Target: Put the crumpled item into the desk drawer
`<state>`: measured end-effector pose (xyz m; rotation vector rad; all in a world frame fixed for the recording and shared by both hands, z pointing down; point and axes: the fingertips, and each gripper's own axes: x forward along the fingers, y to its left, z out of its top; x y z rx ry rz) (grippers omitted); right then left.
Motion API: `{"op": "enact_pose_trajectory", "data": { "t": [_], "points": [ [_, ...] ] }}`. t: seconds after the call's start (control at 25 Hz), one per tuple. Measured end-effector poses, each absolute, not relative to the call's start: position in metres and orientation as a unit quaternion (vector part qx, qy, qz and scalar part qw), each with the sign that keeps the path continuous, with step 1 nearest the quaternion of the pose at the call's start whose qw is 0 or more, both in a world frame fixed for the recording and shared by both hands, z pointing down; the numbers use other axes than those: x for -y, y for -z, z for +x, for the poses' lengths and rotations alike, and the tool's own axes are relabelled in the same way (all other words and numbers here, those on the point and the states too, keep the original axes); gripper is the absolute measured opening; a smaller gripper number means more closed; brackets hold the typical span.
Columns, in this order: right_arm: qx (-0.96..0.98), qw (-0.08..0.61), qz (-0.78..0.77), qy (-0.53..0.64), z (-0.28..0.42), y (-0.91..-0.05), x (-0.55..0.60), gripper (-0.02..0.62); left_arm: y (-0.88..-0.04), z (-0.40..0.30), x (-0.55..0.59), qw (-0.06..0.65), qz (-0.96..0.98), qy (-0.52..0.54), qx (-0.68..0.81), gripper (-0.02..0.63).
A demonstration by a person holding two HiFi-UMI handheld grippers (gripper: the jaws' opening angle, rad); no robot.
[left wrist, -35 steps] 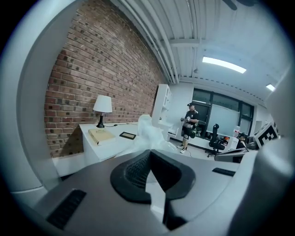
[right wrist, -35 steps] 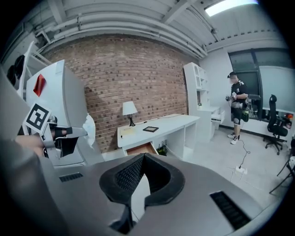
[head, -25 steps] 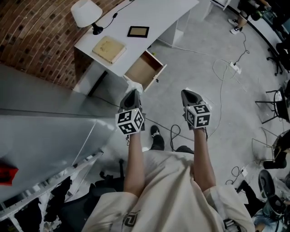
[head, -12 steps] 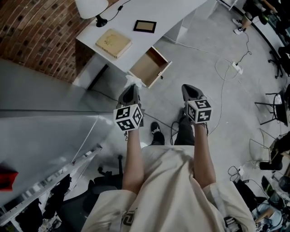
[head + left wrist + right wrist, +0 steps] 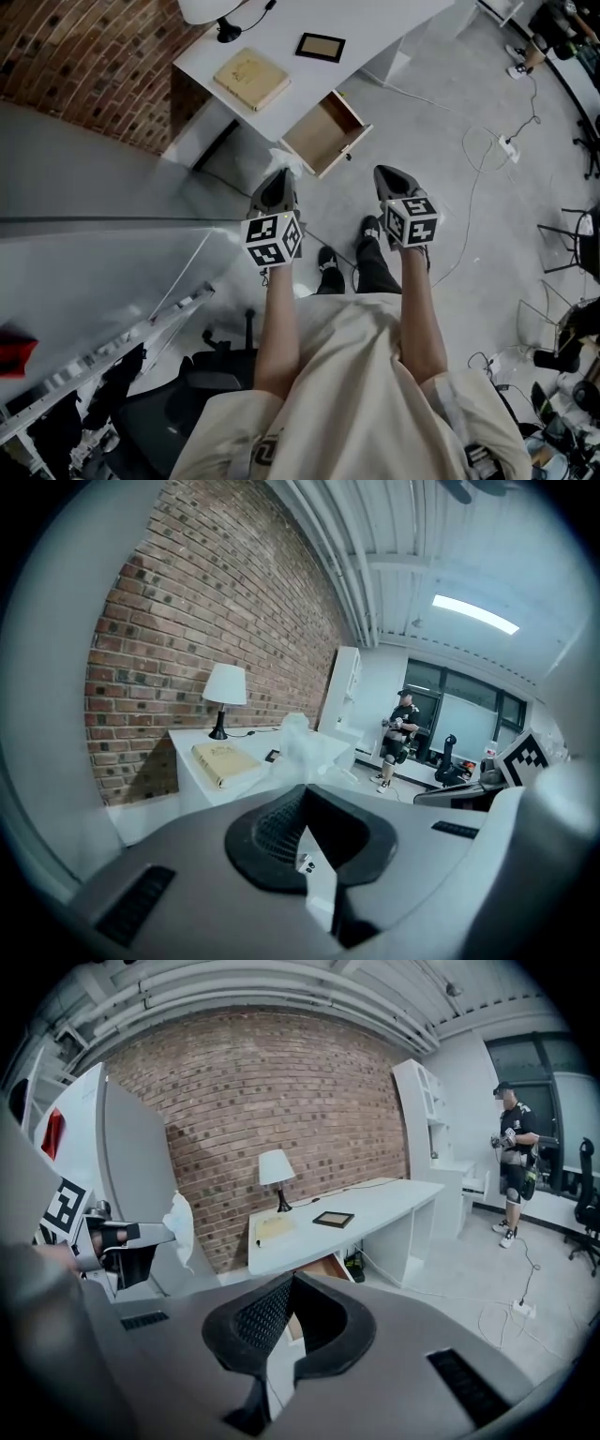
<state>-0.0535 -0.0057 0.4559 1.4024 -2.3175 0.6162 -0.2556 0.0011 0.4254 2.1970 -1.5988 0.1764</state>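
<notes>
A crumpled white item [image 5: 285, 159] sticks out of my left gripper [image 5: 276, 176], which is shut on it; it also shows in the left gripper view as the crumpled item [image 5: 304, 747] at the jaw tips of that gripper [image 5: 302, 789]. My right gripper [image 5: 389, 173] is held level beside it, shut and empty, as the right gripper [image 5: 291, 1279] view shows. Ahead stands a white desk [image 5: 375, 23] with its wooden drawer [image 5: 323, 134] pulled open. From the right gripper view the left gripper [image 5: 122, 1238] and its white item [image 5: 178, 1227] appear at the left.
On the desk lie a tan book [image 5: 251, 79], a dark picture frame [image 5: 321, 46] and a lamp [image 5: 217, 19]. A brick wall [image 5: 84, 66] backs it. A grey cabinet [image 5: 84, 272] is at my left, cables [image 5: 473, 178] cross the floor, and a person [image 5: 511, 1162] stands far right.
The desk and open drawer have drawn nearer and shifted right in the head view as the person walks forward. Both grippers keep their hold and pose.
</notes>
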Motion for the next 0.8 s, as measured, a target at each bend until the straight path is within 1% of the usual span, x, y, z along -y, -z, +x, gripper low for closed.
{"op": "enact_pose_trajectory", "data": {
  "t": [0.32,0.6,0.8],
  "points": [
    [0.835,0.184,0.468,-0.223,-0.043,-0.461,0.034,0.025,-0.429,-0.228,0.028,0.204,0.783,-0.079,0.583,0.015],
    [0.848,0.183,0.442,-0.226,-0.008,-0.463,0.073,0.025,-0.438,-0.179,0.061,0.209,0.772,-0.093,0.593,0.015],
    [0.854,0.172,0.429,-0.241,0.017,-0.467,0.104,0.025,-0.436,-0.137,0.083,0.19,0.775,-0.111,0.593,0.015]
  ]
}}
